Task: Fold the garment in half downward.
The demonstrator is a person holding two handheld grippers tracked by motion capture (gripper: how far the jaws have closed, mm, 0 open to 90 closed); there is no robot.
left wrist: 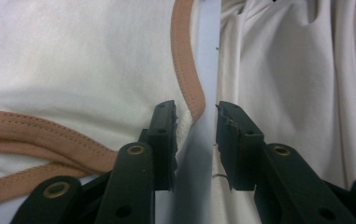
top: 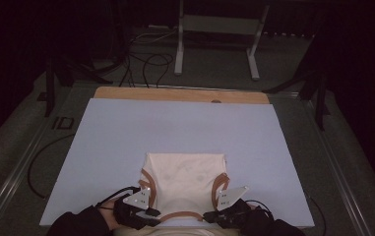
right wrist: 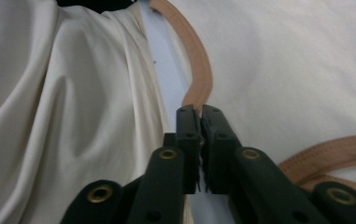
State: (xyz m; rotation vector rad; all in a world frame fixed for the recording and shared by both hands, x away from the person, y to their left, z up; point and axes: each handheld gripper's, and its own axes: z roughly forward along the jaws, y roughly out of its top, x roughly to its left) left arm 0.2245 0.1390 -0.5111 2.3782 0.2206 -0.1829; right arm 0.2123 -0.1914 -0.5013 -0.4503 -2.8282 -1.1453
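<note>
From above, a cream garment [top: 185, 179] with tan trim lies flat on the blue mat [top: 126, 132] at its near edge, straight hem pointing away from the person. The left gripper [left wrist: 195, 116] has jaws spread astride the tan trim [left wrist: 185, 70]. The right gripper [right wrist: 200, 119] has jaws pressed together at the trim's bend; whether cloth is pinched, I cannot tell.

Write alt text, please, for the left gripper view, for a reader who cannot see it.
The left gripper has its two black fingers apart, over a cream garment with a tan-brown trim band curving just ahead of the tips. A strip of pale blue table cover shows between two areas of cream cloth.
</note>
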